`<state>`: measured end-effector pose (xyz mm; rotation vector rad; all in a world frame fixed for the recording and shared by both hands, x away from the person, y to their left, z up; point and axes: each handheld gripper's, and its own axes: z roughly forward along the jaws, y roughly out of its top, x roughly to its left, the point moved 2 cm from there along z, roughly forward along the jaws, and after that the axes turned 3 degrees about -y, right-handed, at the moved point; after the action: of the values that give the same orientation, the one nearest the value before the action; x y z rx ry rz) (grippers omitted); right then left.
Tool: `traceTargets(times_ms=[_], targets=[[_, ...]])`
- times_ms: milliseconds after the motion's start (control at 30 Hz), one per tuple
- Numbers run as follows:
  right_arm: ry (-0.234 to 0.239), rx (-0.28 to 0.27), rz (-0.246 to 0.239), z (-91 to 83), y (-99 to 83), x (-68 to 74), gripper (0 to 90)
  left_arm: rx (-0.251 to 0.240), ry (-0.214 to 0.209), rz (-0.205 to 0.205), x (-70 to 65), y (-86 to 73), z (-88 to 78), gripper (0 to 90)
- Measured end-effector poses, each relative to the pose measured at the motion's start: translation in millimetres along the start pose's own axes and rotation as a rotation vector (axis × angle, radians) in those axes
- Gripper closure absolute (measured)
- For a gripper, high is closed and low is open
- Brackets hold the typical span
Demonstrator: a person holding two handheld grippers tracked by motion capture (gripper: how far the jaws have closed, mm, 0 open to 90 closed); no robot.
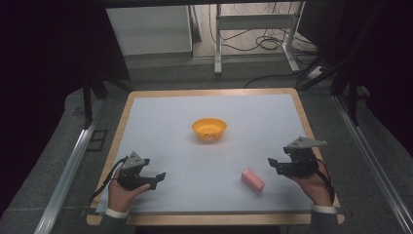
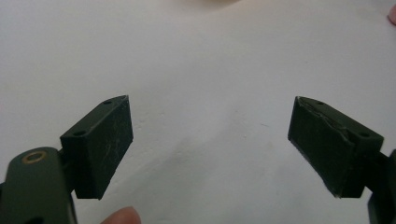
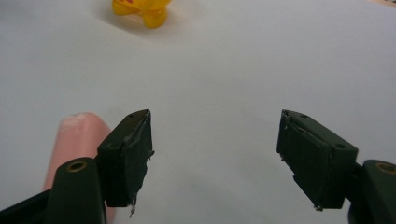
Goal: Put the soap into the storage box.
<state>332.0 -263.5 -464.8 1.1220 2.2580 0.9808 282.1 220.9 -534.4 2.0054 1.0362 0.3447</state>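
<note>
So the pink block (image 1: pixel 253 181) sits lower right of centre in the high view, flat on the white table top (image 1: pixel 170 126), just left of our right gripper (image 1: pixel 273 164). In the right gripper view it's at the lower left (image 3: pixel 74 140), outside the left jaw rather than between the 2 jaws, so nothing is grasped and the jaws stand apart. Our left gripper (image 1: pixel 159 176), at the lower left of the high view, is spread wide too, with bare table between the pads.

The block looks light, rounded at the ends and smooth (maybe foam or soap, we can't tell which), so we'd guess it could squirt out if pinched near an end. Best bet is across the 2 long sides at the middle.

Room is generous: the yellow bowl (image 1: pixel 209 129) sits well apart, up at centre frame, and nothing stands between it and the block. The near table edge at the bottom is the closest one to mind.
</note>
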Motion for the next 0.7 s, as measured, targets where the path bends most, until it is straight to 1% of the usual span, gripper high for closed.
traceTargets(times_ms=[100, 233, 300, 333, 367, 400, 600, 700], targets=[[0.016, 0.010, -0.010, -0.8, 1.1, 7.3, 26.7, -0.007, 0.003, 0.003, -1.0, 1.2, -2.3, 14.4], [0.039, 0.024, -0.029, -2.1, 3.2, 16.4, 27.2, -0.003, 0.007, 0.005, -0.5, 0.8, -2.3, 14.3], [0.046, 0.028, -0.032, -2.1, 3.6, 18.3, 27.6, -0.001, 0.008, 0.006, -0.5, 0.6, -1.8, 14.3], [0.066, 0.035, -0.048, -1.8, 4.2, 23.5, 28.0, 0.001, 0.010, 0.006, -0.8, 0.3, -1.1, 14.3], [0.066, 0.035, -0.048, -1.8, 4.2, 23.5, 28.0, 0.001, 0.010, 0.006, -0.8, 0.3, -1.1, 14.3], [0.076, 0.047, -0.046, -1.2, 3.5, 27.8, 28.3, 0.004, 0.012, 0.008, -1.0, 0.1, -0.8, 14.3], [0.109, 0.098, -0.064, -0.7, -1.4, 42.3, 29.1, 0.009, 0.011, 0.012, -2.1, 0.1, 0.5, 14.3], [0.119, 0.109, -0.079, 1.0, -1.0, 48.7, 29.7, 0.007, 0.011, 0.013, -2.6, 0.4, 0.5, 14.3]])
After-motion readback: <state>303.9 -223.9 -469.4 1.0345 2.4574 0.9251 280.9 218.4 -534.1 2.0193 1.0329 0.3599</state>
